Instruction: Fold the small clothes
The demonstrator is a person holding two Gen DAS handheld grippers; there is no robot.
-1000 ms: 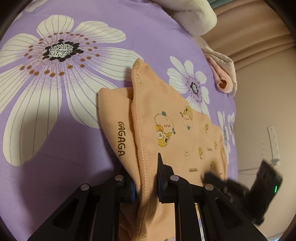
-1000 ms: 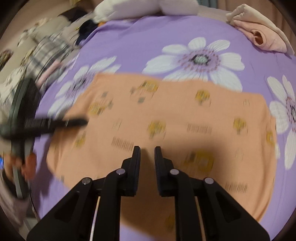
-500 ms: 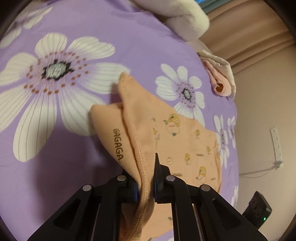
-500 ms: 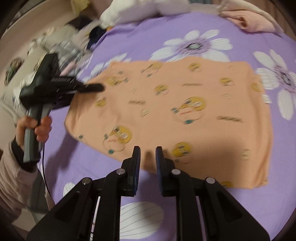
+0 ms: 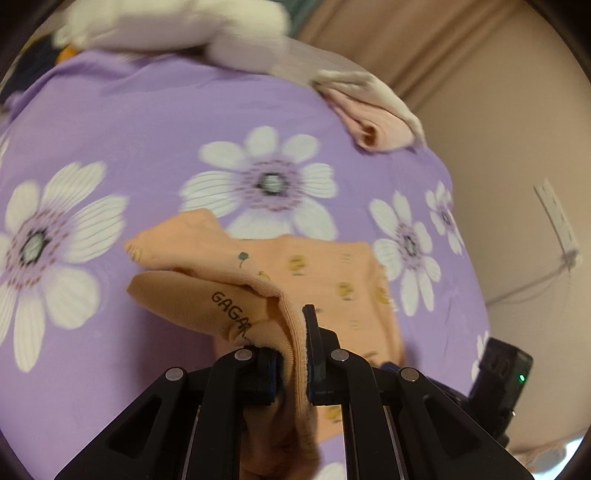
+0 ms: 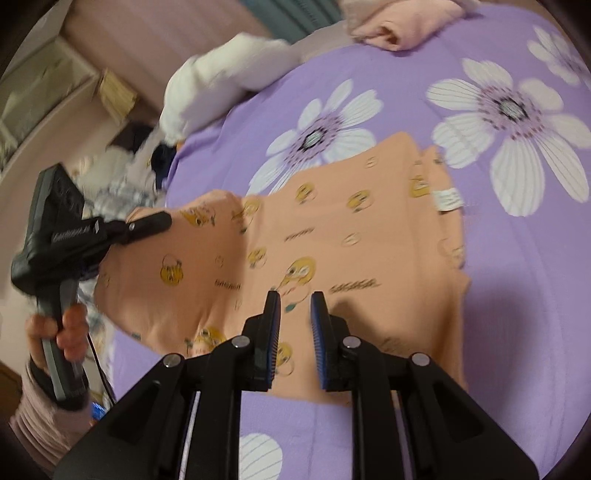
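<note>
We see an orange garment (image 6: 332,236) printed with small yellow cartoon figures lying on the bed (image 6: 517,295), whose purple cover carries large white flowers. Most of the cloth lies flat in the middle of the bed.

Our left claw (image 5: 295,354) is clenched on a hemmed edge of the orange garment (image 5: 295,273) and holds that corner lifted off the cover, so the fabric drapes over itself and shows the printed letters "GAGA" on the raised flap. In the right wrist view the same left claw (image 6: 147,225) appears at the garment's left side, gripped by a hand (image 6: 62,332) in a ribbed sleeve.

Our right claw (image 6: 295,302) is released, its fingers apart, hovering above the near part of the garment with nothing between them.

At the far edge of the bed a folded pink garment (image 5: 373,122) rests near a white pillow (image 5: 177,29). More clothes (image 6: 122,184) lie in a blurred heap beyond the bed's left side.
</note>
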